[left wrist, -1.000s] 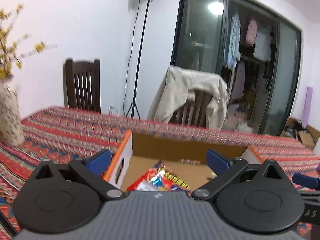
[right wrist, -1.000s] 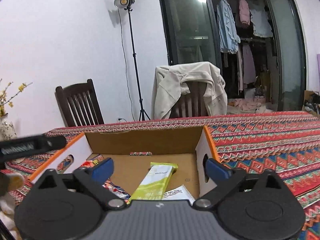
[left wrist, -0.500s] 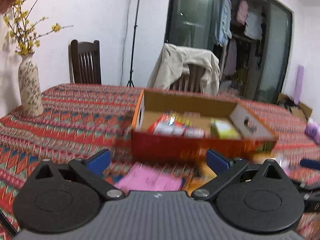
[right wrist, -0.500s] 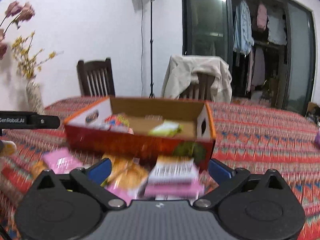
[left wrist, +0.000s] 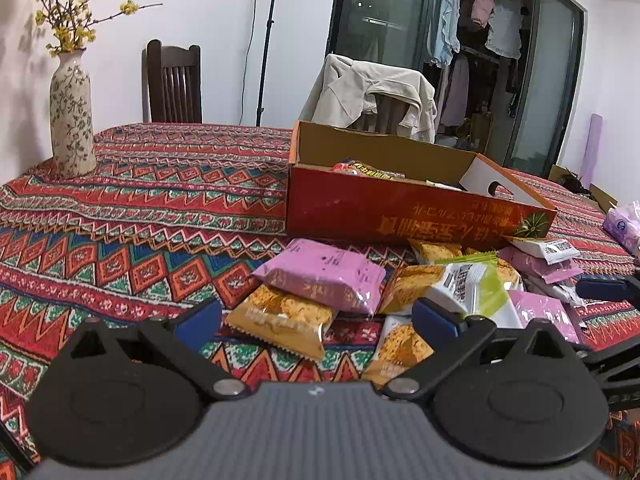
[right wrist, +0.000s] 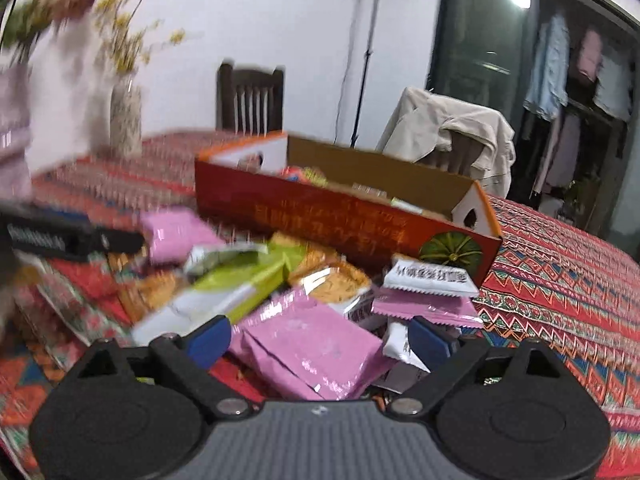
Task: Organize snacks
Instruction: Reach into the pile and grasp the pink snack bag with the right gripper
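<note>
An open red cardboard box with several snack packets inside stands on the patterned tablecloth. A loose pile of packets lies in front of it. My left gripper is open just above the pile's left end, over an orange packet and a pink packet. My right gripper hangs low over another pink packet, which lies between its jaws. They are closing, and the pads do not press on it. A green-and-white packet lies to the left.
A flowered vase with yellow twigs stands at the table's far left. Two chairs stand behind the table, one draped with a beige jacket. A purple pack lies at the right edge. One finger of the left gripper crosses the right wrist view.
Both grippers have pulled back from above the box and sunk toward the pile of packets in front of it. The right wrist view has rolled and tilted.
</note>
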The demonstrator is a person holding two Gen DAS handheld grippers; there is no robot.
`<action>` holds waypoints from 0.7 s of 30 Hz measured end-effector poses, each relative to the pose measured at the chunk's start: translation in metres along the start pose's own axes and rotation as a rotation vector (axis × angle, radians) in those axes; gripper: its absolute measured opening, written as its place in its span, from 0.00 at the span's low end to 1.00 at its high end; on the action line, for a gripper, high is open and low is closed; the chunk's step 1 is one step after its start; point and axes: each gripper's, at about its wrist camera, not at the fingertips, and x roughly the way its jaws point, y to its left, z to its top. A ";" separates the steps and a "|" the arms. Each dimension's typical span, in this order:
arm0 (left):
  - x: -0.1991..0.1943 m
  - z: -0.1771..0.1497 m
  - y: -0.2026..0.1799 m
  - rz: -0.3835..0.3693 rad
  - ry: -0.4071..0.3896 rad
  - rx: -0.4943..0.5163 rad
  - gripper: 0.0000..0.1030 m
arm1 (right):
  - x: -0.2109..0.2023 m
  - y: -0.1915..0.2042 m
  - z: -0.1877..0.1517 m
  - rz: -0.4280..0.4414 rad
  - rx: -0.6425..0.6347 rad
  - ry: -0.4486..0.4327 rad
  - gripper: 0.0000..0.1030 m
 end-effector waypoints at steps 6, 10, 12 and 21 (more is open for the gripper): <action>0.003 -0.001 0.004 -0.015 0.001 -0.026 1.00 | 0.015 0.005 0.003 0.021 -0.075 0.038 0.92; 0.003 -0.001 0.005 -0.021 0.000 -0.030 1.00 | 0.024 0.003 0.006 0.049 -0.045 0.042 0.95; 0.004 -0.002 0.005 -0.021 0.004 -0.028 1.00 | 0.028 0.004 0.006 0.060 -0.043 0.039 0.95; 0.008 -0.004 0.007 -0.026 0.021 -0.048 1.00 | 0.031 0.000 0.006 0.148 -0.022 0.023 0.79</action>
